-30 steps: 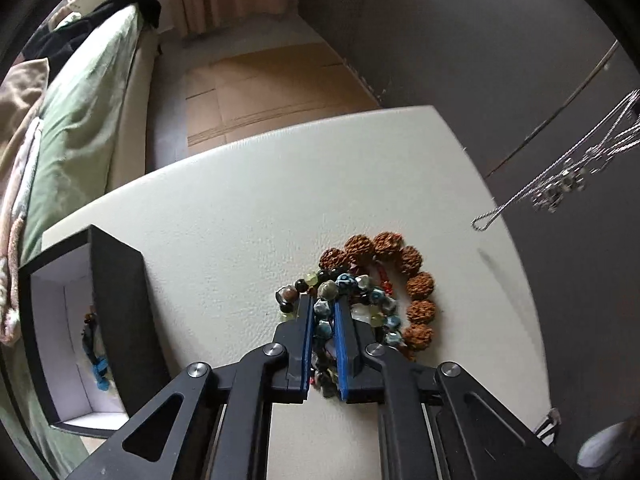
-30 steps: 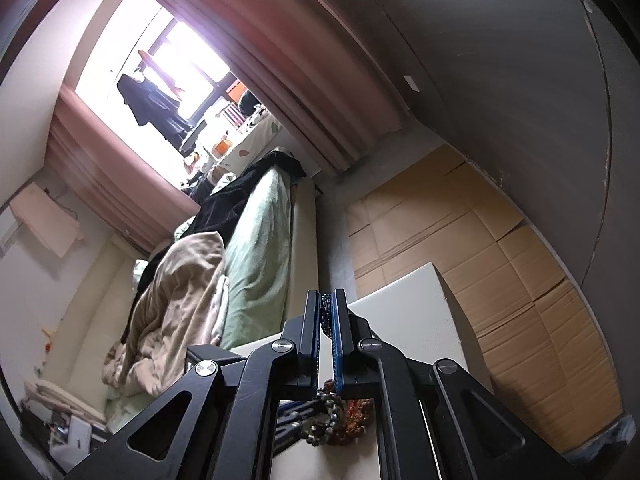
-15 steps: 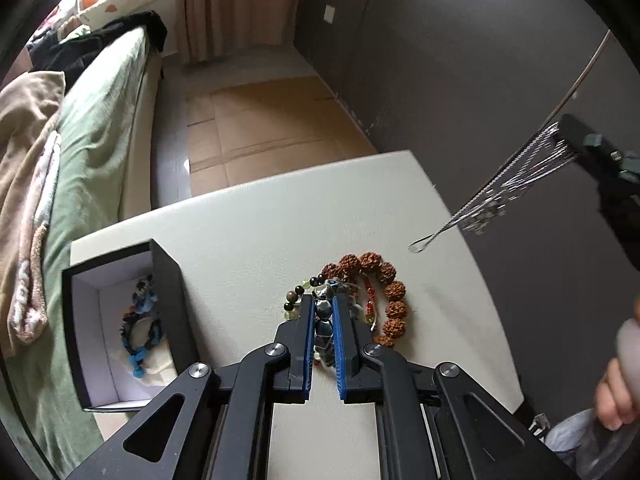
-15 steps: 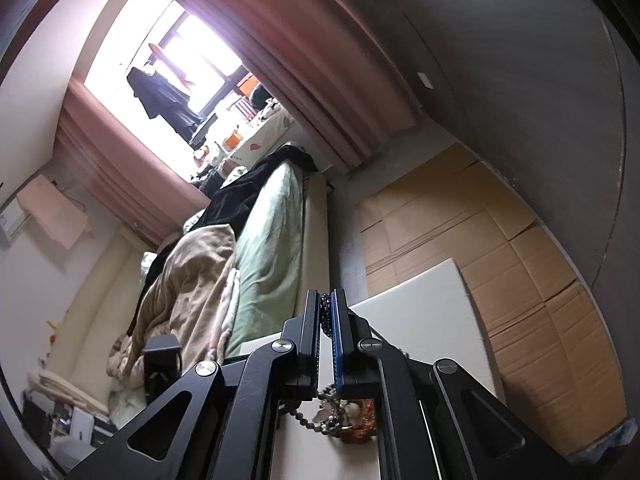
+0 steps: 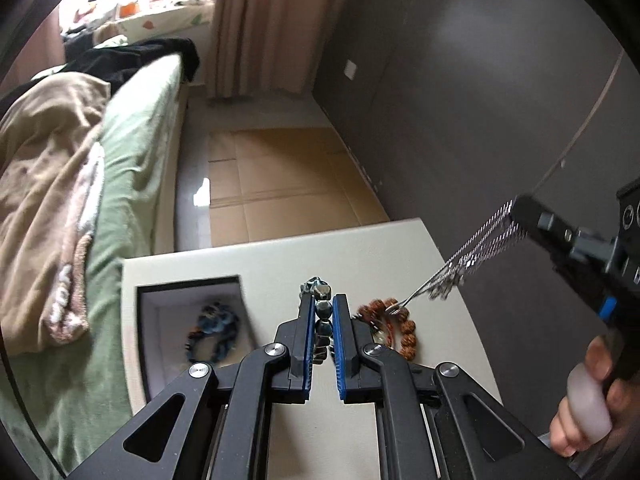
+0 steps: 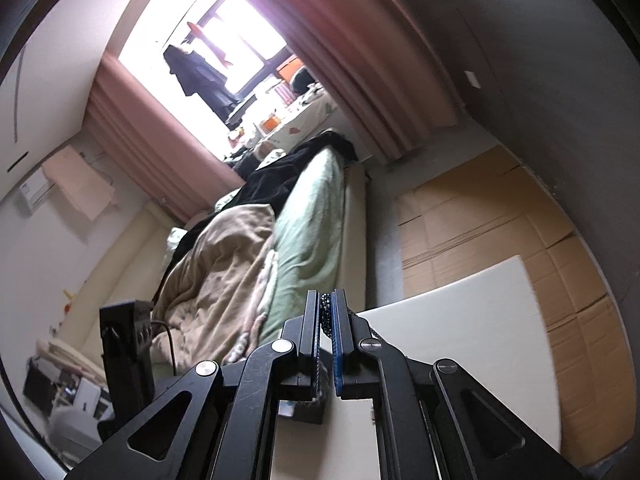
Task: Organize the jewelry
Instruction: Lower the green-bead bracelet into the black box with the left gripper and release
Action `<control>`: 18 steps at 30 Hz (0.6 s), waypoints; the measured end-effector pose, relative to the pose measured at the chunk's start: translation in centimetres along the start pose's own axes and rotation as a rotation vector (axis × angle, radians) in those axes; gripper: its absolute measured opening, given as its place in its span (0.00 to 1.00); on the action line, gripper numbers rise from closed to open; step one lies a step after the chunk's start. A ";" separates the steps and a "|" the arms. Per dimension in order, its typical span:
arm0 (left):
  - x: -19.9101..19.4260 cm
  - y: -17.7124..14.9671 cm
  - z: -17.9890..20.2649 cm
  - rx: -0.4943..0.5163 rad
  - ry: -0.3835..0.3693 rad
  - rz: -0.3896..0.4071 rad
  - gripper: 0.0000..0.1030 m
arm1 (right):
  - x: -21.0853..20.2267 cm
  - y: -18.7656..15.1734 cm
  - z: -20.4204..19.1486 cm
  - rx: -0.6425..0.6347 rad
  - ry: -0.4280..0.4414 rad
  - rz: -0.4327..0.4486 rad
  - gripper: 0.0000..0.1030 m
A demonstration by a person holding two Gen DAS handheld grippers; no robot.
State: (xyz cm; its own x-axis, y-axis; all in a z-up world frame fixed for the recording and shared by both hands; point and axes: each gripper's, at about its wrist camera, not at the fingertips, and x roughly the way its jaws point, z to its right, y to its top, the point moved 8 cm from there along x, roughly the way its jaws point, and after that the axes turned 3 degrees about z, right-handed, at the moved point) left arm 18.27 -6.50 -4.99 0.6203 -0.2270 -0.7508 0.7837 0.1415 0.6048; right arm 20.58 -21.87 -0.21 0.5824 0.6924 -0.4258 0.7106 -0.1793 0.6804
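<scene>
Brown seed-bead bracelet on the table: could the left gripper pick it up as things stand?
Probably not yet. The left gripper is shut on a dark stone-bead bracelet, so its jaws are occupied. The brown seed-bead bracelet lies just to its right on the table, uncovered apart from the silver chain dangling over it.

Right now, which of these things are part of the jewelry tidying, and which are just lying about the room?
Part of the job:
- beaded bracelet in the left hand-held gripper
- silver chain necklace in the right hand-held gripper
- brown seed-bead bracelet on the table
- black jewelry box holding a blue bracelet

Just lying about:
- bed with beige blanket
- curtain
- floor cardboard
</scene>
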 end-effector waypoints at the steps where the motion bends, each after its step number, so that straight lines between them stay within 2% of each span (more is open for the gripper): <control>1: -0.4 0.0 -0.2 -0.008 -0.003 0.011 0.08 | 0.3 -0.2 -0.5 -0.009 0.005 -0.004 0.06; 6: -1.9 0.3 -3.2 -0.084 -0.040 0.091 0.08 | 2.1 -1.0 -3.2 -0.042 0.039 -0.020 0.06; 18: -4.8 0.2 -10.2 -0.223 -0.061 0.152 0.08 | 5.9 -3.2 -10.8 -0.119 0.134 -0.016 0.06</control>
State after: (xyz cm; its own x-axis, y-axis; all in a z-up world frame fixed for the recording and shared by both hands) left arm 15.82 4.45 -3.99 0.7338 -0.2437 -0.6342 0.6733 0.3851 0.6311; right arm 17.47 -9.68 1.50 0.5076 0.7830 -0.3594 0.6631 -0.0887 0.7433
